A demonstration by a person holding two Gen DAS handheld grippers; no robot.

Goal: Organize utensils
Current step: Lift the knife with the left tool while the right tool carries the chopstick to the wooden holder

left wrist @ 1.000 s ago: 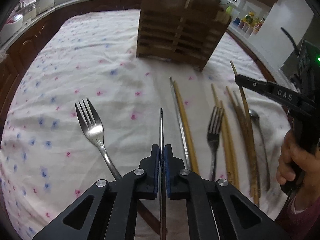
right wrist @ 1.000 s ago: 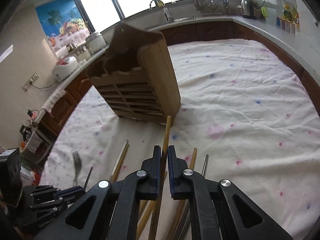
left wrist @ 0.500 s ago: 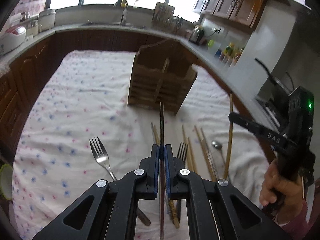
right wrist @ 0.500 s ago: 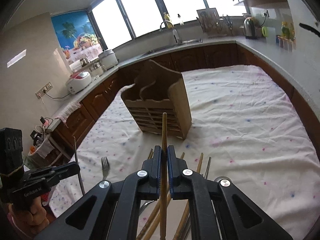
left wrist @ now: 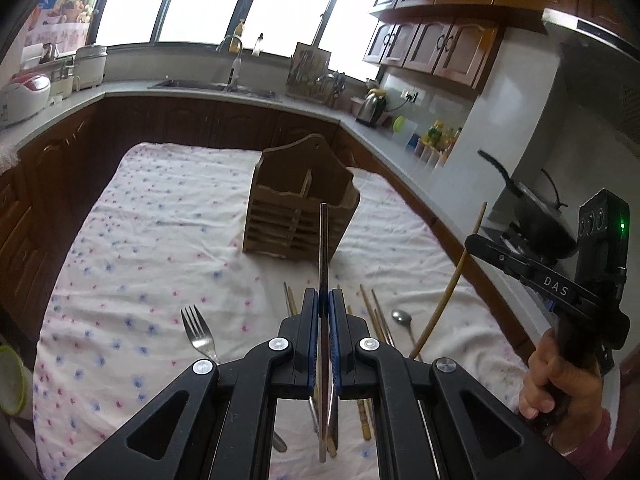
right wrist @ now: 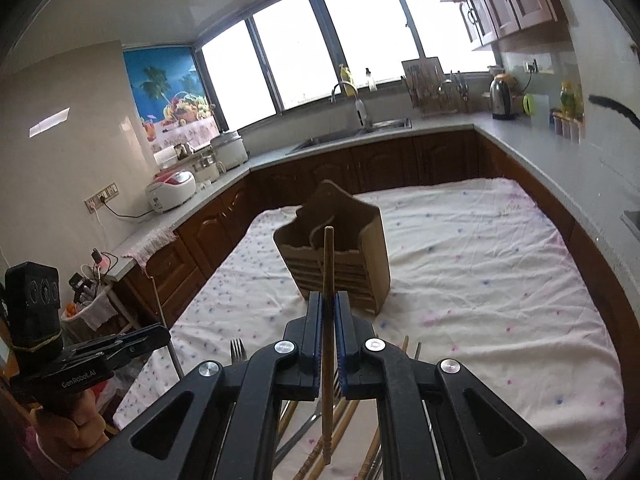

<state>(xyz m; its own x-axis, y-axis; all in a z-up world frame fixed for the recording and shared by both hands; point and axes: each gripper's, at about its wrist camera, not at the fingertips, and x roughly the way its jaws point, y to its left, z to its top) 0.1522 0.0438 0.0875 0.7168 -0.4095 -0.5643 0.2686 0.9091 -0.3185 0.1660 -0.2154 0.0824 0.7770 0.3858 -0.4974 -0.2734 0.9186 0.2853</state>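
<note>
My left gripper (left wrist: 324,294) is shut on a thin metal chopstick (left wrist: 323,240), held upright above the table. My right gripper (right wrist: 328,298) is shut on a wooden chopstick (right wrist: 328,256), also raised; the stick also shows in the left wrist view (left wrist: 452,284). A wooden utensil holder (left wrist: 300,208) with two compartments stands on the flowered tablecloth (left wrist: 160,240), ahead of both grippers; it also shows in the right wrist view (right wrist: 340,248). A fork (left wrist: 198,334), several wooden chopsticks (left wrist: 376,312) and a spoon (left wrist: 402,318) lie on the cloth below the grippers.
Dark wooden cabinets and a grey counter (right wrist: 540,148) wrap around the table. A sink (left wrist: 216,86), kettle (right wrist: 500,96) and rice cookers (right wrist: 172,190) stand on the counter. A black pan (left wrist: 536,216) sits at the right.
Both grippers have risen well above the table with their chopsticks and tilted up. The holder now looks smaller and farther away in both views.
</note>
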